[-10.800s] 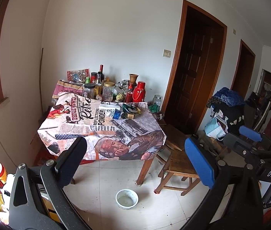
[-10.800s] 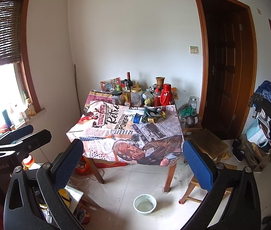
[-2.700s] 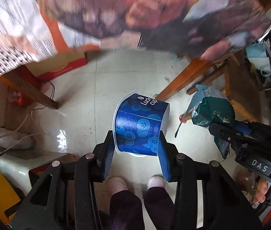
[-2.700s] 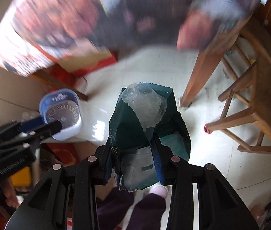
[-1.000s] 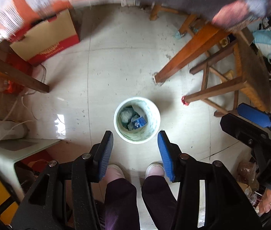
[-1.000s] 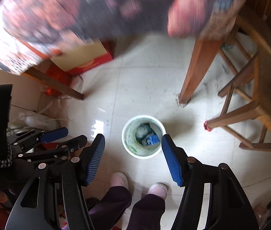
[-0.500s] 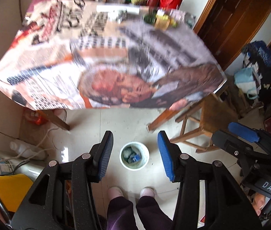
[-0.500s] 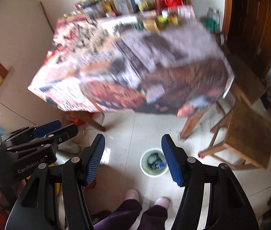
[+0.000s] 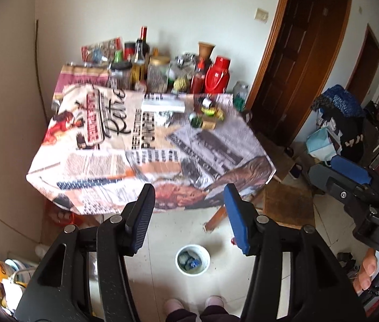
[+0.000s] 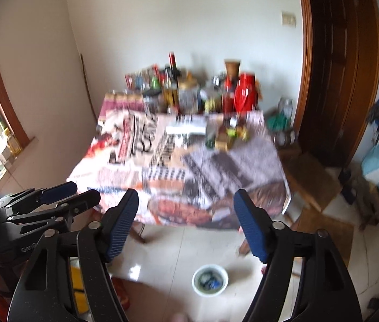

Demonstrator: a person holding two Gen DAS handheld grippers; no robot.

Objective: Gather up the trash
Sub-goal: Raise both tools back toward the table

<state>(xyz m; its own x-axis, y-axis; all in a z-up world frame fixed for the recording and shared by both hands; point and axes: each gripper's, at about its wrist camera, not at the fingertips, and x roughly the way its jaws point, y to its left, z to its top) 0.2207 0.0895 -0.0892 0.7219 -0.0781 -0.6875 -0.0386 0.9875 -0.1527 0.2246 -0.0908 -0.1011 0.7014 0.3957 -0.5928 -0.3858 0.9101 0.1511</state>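
A white bin (image 9: 192, 259) (image 10: 210, 279) stands on the floor in front of the table, with a blue cup and a dark green bag inside. Small green and yellow litter (image 9: 208, 112) (image 10: 227, 134) lies on the printed tablecloth (image 9: 103, 161) (image 10: 125, 171) towards the far right. My left gripper (image 9: 188, 190) hangs high over the floor, aimed at the table's near edge; its jaws are opening with nothing between them. My right gripper (image 10: 186, 196) does the same, also opening and empty. Each gripper shows in the other's view, the right (image 9: 350, 171) and the left (image 10: 63, 190).
Bottles, jars and a red thermos (image 9: 217, 76) crowd the table's back edge, by a white box (image 9: 162, 104). A wooden stool (image 9: 288, 204) stands right of the table, with dark wooden doors (image 9: 304, 61) behind. The person's feet (image 9: 189, 303) are just behind the bin.
The blue cup and green bag, held earlier, now lie in the bin. Both grippers have risen from over the bin and tilted up towards the table. Their jaws stand wider.
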